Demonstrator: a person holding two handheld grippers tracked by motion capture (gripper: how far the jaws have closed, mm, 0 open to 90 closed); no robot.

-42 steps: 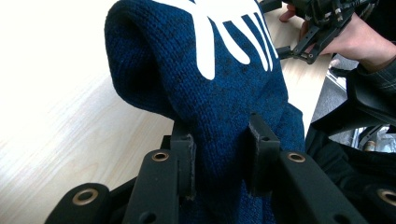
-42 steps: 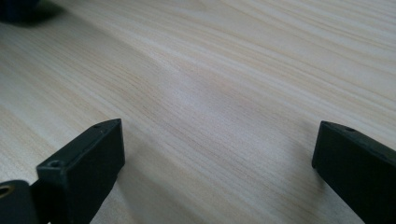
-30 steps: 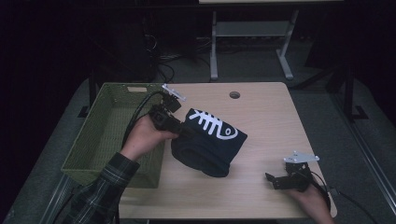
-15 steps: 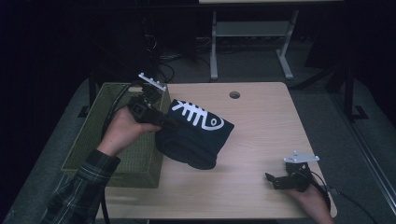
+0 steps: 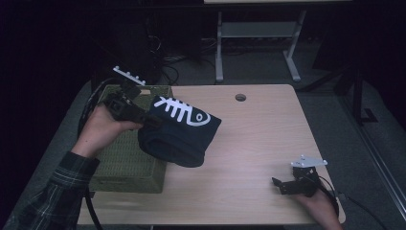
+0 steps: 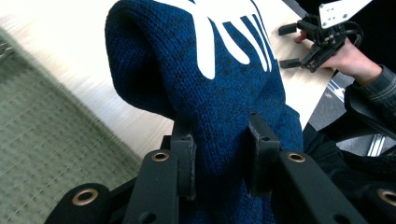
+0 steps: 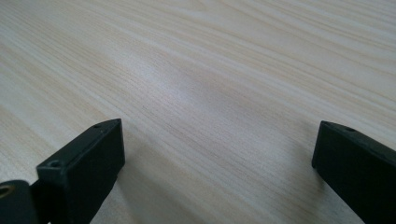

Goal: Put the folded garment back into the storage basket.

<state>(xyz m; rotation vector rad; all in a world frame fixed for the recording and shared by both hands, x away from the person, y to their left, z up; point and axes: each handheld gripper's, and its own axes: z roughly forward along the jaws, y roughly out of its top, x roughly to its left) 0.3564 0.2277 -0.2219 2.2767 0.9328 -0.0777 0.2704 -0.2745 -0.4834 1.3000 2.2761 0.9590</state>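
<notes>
Left gripper (image 6: 219,154) pinches knitted navy sweater (image 5: 184,132); right gripper (image 7: 217,158) gapes over woodgrain.

Dim room, black around the lit table (image 5: 268,134); soft shadows under the jumper (image 5: 179,132); basket (image 6: 42,140) beside it blurs in the left gripper view

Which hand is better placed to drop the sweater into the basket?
Left. The left gripper already clamps the sweater beside the basket; the right gripper rests open on the table's far corner.
</notes>
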